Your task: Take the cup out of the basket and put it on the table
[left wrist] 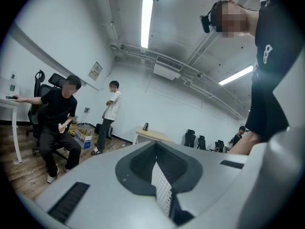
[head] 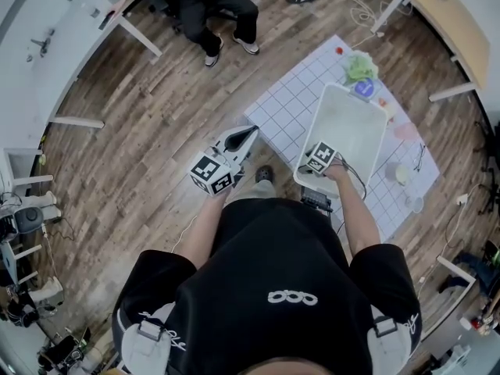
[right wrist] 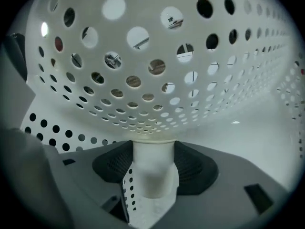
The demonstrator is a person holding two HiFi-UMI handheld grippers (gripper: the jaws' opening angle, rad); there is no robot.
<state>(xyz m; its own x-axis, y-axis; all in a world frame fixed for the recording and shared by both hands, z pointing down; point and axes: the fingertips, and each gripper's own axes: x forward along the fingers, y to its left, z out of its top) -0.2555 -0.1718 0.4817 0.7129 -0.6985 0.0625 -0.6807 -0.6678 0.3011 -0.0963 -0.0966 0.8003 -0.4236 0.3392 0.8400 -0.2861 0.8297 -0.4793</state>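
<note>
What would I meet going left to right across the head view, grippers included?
White desk → left gripper → right gripper → green item on the grid mat → pale round cup. The basket overlaps the right gripper, so it is left out.

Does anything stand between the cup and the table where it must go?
Yes. The cup, gripped by the right hand-held gripper, sits inside the perforated basket; its walls stand between cup and table.

Head view steeply down on the basket (head: 350, 128); right gripper view close inside it; left gripper view level, roomward.
</note>
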